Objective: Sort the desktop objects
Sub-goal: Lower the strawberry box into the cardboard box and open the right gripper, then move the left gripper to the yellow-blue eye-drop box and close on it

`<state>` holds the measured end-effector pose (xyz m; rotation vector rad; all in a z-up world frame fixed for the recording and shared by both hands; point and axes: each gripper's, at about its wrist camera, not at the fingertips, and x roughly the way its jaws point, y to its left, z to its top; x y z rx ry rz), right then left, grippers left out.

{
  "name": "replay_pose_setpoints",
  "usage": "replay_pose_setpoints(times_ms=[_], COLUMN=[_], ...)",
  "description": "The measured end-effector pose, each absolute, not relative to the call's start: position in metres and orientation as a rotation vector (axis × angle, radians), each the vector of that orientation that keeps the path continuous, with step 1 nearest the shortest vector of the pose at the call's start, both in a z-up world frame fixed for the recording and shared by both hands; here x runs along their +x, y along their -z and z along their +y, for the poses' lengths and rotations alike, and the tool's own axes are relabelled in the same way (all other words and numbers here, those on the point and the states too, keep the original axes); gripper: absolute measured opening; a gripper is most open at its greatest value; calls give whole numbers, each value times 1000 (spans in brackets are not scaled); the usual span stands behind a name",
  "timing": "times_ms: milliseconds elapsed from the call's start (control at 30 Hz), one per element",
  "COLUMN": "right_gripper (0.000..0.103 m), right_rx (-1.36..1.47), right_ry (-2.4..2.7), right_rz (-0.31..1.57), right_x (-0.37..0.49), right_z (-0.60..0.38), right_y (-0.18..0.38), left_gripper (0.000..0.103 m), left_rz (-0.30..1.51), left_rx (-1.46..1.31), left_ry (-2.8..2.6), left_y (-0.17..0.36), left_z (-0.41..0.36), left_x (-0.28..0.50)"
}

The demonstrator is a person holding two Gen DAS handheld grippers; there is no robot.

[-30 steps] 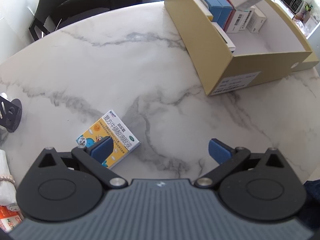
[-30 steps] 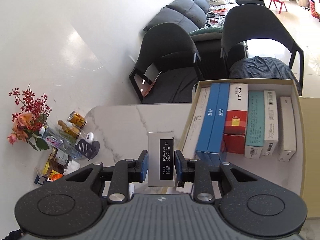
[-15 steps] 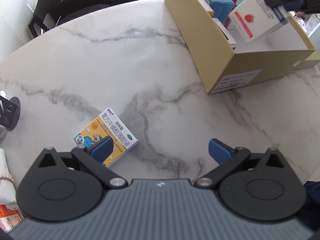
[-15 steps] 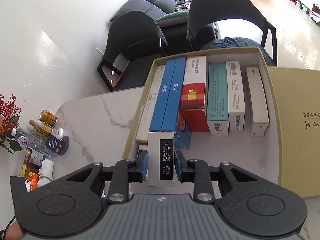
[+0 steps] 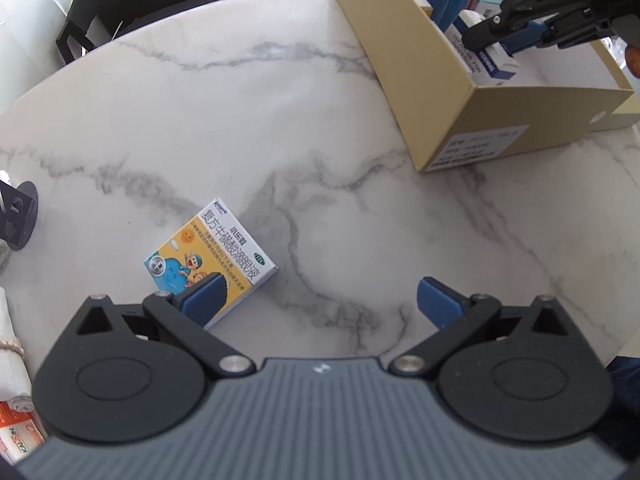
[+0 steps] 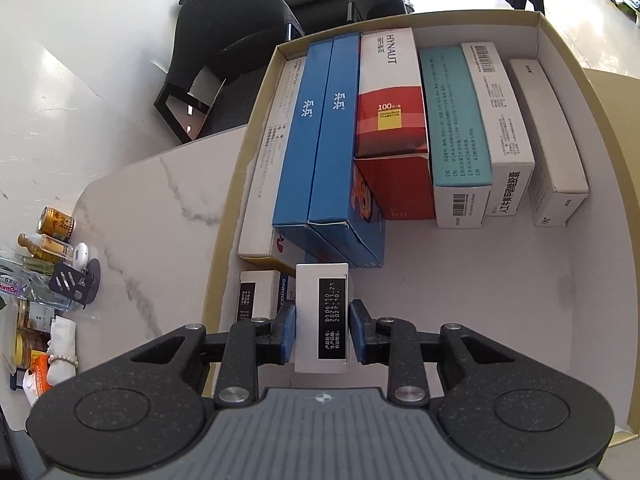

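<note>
A yellow and blue medicine box (image 5: pixel 212 252) lies flat on the marble table (image 5: pixel 240 120). My left gripper (image 5: pixel 320 298) hovers open just above the table, its left fingertip over that box's near corner. The tan cardboard box (image 5: pixel 460 100) stands at the far right and holds several upright medicine boxes (image 6: pixel 332 148). My right gripper (image 6: pixel 322 332) is shut on a white medicine box (image 6: pixel 322 316) with a black date label, low inside the cardboard box (image 6: pixel 224 240) by its near left corner. From the left wrist view, the right gripper (image 5: pixel 520 36) reaches into the box.
A can, small bottles, a white earbud case and a black stand (image 6: pixel 76 280) crowd the table's left edge. Another white box (image 6: pixel 258 296) stands left of the held one. Dark chairs (image 6: pixel 232 32) sit beyond the table. The box lid (image 6: pixel 616 160) lies to the right.
My right gripper has carried the white box from above the table down into the cardboard box. The left gripper has stayed open over the yellow box, barely moving.
</note>
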<state>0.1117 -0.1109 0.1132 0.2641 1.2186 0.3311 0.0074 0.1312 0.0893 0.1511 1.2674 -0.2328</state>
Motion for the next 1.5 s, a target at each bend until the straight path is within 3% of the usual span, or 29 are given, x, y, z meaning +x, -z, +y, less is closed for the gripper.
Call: replay_pose_setpoints(times_ms=[667, 1100, 1233, 1500], right_gripper=[43, 48, 54, 54], right_rx=[552, 576, 585, 595], right_ry=[-401, -413, -438, -405], right_rz=[1258, 1237, 1231, 1191], right_x=[110, 106, 105, 102], right_z=[-139, -138, -130, -137], right_y=[-101, -106, -105, -113], left_gripper=[103, 103, 103, 103], left_rz=[1272, 1284, 1289, 1278], left_rx=[151, 160, 157, 236], left_ry=[231, 130, 97, 108], left_y=[-86, -81, -79, -76], left_z=[136, 173, 186, 195], left_x=[5, 3, 4, 14])
